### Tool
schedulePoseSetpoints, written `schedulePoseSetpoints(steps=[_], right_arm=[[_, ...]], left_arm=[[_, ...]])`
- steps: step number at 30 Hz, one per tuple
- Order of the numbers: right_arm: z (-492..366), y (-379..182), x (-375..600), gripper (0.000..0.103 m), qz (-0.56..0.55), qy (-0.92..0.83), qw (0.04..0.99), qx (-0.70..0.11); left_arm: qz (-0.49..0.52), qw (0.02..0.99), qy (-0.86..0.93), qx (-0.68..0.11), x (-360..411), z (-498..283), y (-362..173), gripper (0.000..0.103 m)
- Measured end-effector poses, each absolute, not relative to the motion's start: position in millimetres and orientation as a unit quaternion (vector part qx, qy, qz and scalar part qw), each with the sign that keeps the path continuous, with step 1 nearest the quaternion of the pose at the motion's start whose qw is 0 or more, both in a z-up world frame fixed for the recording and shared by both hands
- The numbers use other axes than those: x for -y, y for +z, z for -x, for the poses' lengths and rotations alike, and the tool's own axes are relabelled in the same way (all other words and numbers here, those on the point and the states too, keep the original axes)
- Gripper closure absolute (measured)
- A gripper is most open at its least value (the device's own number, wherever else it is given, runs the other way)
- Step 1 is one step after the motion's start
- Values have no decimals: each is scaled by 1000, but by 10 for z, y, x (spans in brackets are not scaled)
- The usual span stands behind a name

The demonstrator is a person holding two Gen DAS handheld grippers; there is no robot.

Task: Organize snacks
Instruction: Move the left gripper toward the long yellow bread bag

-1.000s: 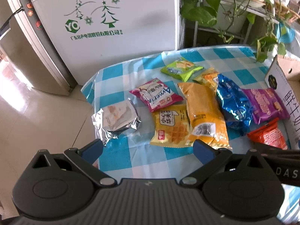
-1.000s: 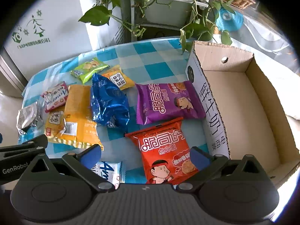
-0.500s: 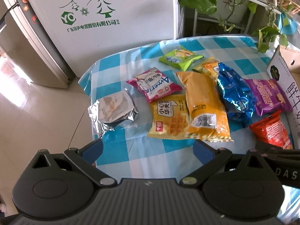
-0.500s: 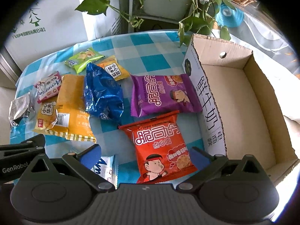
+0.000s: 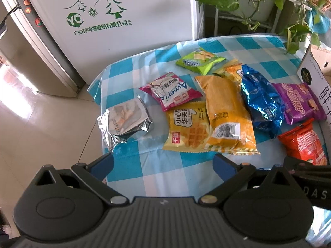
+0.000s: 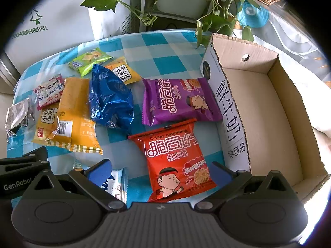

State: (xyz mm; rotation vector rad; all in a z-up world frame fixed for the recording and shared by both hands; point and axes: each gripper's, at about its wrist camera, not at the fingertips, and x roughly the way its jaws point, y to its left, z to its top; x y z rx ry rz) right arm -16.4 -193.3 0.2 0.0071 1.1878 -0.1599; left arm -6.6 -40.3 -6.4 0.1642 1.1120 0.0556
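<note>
Several snack packets lie on a blue checked tablecloth (image 5: 144, 171). In the left wrist view: a silver foil pack (image 5: 124, 122), a pink pack (image 5: 171, 91), a yellow waffle pack (image 5: 187, 130), a long orange pack (image 5: 225, 113), a green pack (image 5: 199, 60) and a blue bag (image 5: 260, 101). In the right wrist view, a red noodle pack (image 6: 175, 159) lies between the open fingers of my right gripper (image 6: 161, 169), with a purple pack (image 6: 180, 101) behind it. An empty cardboard box (image 6: 266, 111) stands to the right. My left gripper (image 5: 163, 162) is open and empty above the table's near edge.
A white fridge (image 5: 115, 16) stands behind the table, with potted vines (image 6: 215, 18) on a rack at the back right. Tiled floor (image 5: 41, 119) lies left of the table. A white-blue pack (image 6: 115, 184) lies under my right gripper's left finger.
Both grippers have drawn back and risen a little, so the packets sit lower and farther in view. The red pack now lies more centred between the right fingers. No packet has moved.
</note>
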Motion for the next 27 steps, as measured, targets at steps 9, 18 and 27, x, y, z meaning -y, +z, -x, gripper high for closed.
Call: schedulePoseSetpoints(steps=[9,18,27], right_arm=[[163,-22,1923,0,0,-74,824,-562],[175,-17,1929,0,3,-77,824,-562],[191,-7,1964,0,-3,-64,828,-557]], left_arm=[[-85,844,27,-530,420,62,-84,3],[-89,846,24,-525,449,74,-77,4],[-87,850,10,-519,433,105,-53,4]])
